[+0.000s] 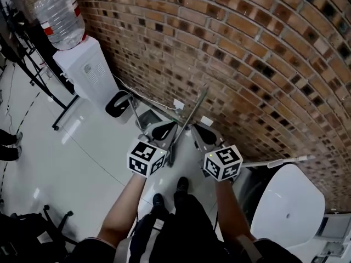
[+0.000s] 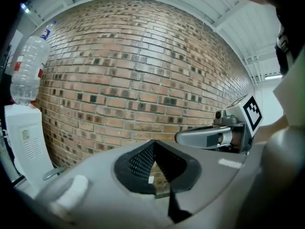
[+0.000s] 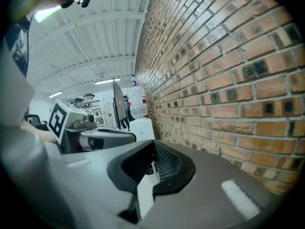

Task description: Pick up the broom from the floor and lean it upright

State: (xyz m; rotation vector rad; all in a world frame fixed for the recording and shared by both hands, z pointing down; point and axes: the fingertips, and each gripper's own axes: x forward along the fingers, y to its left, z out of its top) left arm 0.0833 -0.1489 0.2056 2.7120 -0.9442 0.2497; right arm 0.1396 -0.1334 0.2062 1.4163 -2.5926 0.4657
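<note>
your left gripper (image 2: 152, 175) and right gripper (image 3: 153, 168) are both clamped shut on the broom (image 1: 198, 107) handle, side by side. the handle slants with its top toward 1 o'clock, near the wall (image 1: 247, 48); its low end runs toward 6 o'clock, between the grippers.
</note>
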